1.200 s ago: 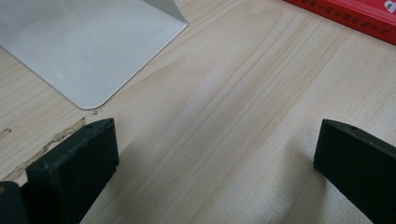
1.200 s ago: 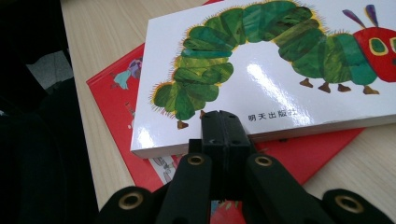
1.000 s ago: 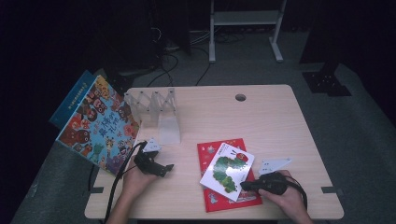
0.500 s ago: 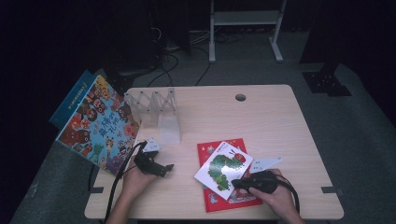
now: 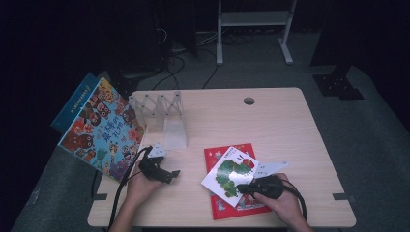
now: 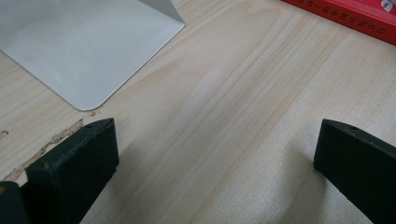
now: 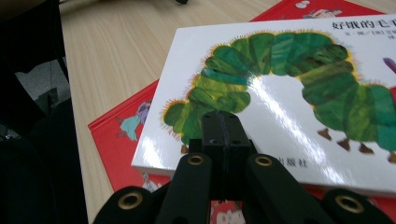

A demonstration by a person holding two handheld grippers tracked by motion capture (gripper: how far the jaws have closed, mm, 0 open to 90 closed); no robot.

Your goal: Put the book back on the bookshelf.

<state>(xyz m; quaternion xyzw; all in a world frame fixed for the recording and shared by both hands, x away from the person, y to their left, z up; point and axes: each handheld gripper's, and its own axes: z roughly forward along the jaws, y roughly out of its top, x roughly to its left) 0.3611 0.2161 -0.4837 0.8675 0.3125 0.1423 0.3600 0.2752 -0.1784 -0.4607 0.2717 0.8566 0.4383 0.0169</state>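
A white picture book with a green caterpillar [image 5: 231, 174] lies tilted across a red book [image 5: 240, 149] near the table's front edge. My right gripper [image 5: 244, 187] is shut on the white book's near edge; in the right gripper view its jaws [image 7: 226, 135] meet on the white cover [image 7: 289, 93], with the red book [image 7: 126, 135] beneath. My left gripper [image 5: 171, 175] rests at the front left, open. In the left gripper view the left gripper [image 6: 215, 154] has its jaws wide apart over bare wood.
A clear book rack [image 5: 162, 113] stands at the back left, its pale base [image 6: 84, 46] close to my left gripper. A large colourful book [image 5: 101, 128] and a blue one [image 5: 77, 99] lean off the table's left edge. A cable hole [image 5: 249, 101] sits at the back.
My right hand has moved left with the white caterpillar book, carrying it further over the red book. The left hand has stayed put.
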